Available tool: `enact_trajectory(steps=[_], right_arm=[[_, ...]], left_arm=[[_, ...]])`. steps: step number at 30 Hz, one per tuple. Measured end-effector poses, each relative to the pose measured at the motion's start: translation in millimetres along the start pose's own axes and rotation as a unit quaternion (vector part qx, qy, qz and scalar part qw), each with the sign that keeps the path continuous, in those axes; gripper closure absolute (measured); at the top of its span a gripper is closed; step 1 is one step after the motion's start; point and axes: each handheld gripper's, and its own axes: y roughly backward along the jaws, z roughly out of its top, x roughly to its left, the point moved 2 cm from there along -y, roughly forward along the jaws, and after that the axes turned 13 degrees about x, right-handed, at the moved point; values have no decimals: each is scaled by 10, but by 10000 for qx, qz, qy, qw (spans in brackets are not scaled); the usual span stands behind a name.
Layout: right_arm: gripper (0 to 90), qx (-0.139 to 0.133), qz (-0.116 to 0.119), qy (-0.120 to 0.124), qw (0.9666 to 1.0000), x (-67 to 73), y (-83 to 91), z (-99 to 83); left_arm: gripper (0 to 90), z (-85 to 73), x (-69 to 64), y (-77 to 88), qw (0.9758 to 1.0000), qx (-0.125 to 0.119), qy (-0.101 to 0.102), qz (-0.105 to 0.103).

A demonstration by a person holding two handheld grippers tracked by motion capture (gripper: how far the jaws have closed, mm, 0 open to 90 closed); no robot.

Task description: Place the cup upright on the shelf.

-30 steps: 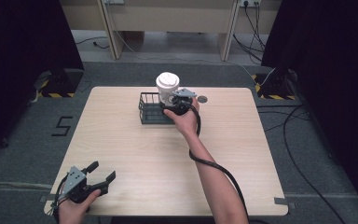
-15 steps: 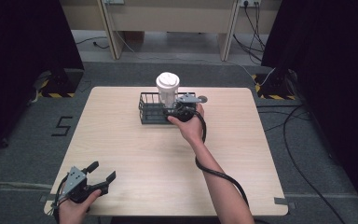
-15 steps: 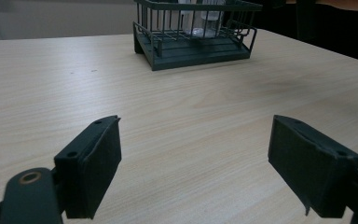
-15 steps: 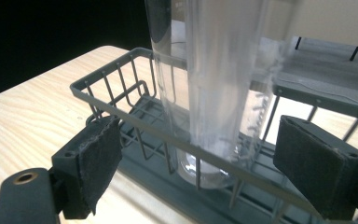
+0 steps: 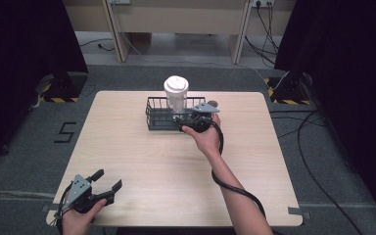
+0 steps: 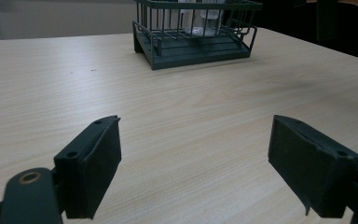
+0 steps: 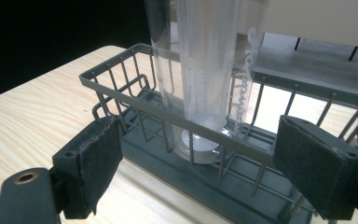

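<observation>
Right gripper [image 7: 200,163]: jaws stood wide apart, holding nothing, just outside the near wall of the wire basket [image 7: 121,95].
Cup [image 7: 205,70]: clear, white-lidded, upright inside the basket; apparently resting on its floor, so needing no grip.
Left gripper [image 6: 196,163]: spread wide, empty, parked near the table [image 5: 127,147] corner, well clear.

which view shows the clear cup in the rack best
The right gripper view: the tall clear plastic cup stands close up inside the dark wire rack, its base and printed side visible, top cropped. The high view shows it small, with its white lid. The left gripper view catches just its lower part behind distant wires.
</observation>
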Motion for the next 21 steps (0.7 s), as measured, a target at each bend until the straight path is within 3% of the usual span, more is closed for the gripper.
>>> enact_trajectory(steps=[21], right_arm=[[160,-46,28,-58,10000,-73,344,-251]], left_arm=[[165,-3,-4,-4,10000,23,-24,35]])
